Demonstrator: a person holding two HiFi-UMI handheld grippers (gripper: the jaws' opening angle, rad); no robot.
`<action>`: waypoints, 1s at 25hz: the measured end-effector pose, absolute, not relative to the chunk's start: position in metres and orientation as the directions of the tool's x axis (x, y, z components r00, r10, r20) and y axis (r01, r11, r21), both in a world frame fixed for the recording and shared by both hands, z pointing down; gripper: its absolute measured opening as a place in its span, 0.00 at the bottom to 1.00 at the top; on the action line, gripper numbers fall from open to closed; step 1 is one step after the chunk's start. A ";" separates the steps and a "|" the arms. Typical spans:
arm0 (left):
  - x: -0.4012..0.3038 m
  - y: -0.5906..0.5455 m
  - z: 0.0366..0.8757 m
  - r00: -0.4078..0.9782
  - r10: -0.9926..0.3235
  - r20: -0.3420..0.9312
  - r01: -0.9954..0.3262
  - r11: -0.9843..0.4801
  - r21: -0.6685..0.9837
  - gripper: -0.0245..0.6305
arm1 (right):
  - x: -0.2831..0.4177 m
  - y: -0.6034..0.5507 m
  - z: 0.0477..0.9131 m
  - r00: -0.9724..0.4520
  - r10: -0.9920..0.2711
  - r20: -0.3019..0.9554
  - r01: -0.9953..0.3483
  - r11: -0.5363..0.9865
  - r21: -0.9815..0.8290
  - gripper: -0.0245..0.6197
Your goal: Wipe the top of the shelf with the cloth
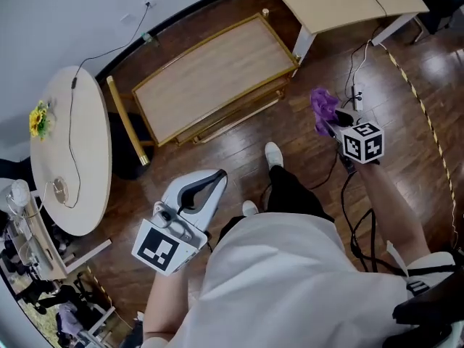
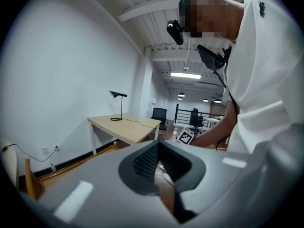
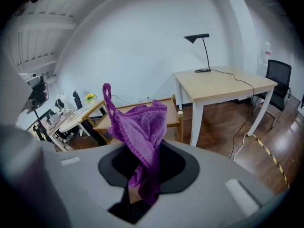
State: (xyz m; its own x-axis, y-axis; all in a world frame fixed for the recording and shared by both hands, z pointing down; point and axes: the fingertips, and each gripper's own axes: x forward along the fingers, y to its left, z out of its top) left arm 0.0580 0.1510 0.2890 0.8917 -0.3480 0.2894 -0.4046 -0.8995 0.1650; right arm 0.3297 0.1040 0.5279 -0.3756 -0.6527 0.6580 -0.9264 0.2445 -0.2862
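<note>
Since we stand back from the shelf (image 1: 217,71), the head view shows its top well apart from the purple cloth (image 1: 323,109) — so we think no wiping has started. Left gripper view: our left gripper (image 2: 159,151) has its jaws almost together, with nothing in them. Right gripper view: our right gripper (image 3: 142,165) pinches the cloth — the whole top is left to rub.

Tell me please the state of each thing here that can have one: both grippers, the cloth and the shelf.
left gripper: shut, nothing between its jaws.
right gripper: shut on the cloth.
cloth: bunched up, held in the air, not touching the shelf.
shelf: top bare, neither gripper on it.
lamp: upright on the desk.
</note>
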 end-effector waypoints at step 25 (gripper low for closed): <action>0.054 0.458 0.262 0.891 -0.425 0.159 -0.446 -0.886 0.129 0.07 | 0.247 0.423 0.324 -0.526 -0.788 0.320 -0.849 0.467 -0.248 0.20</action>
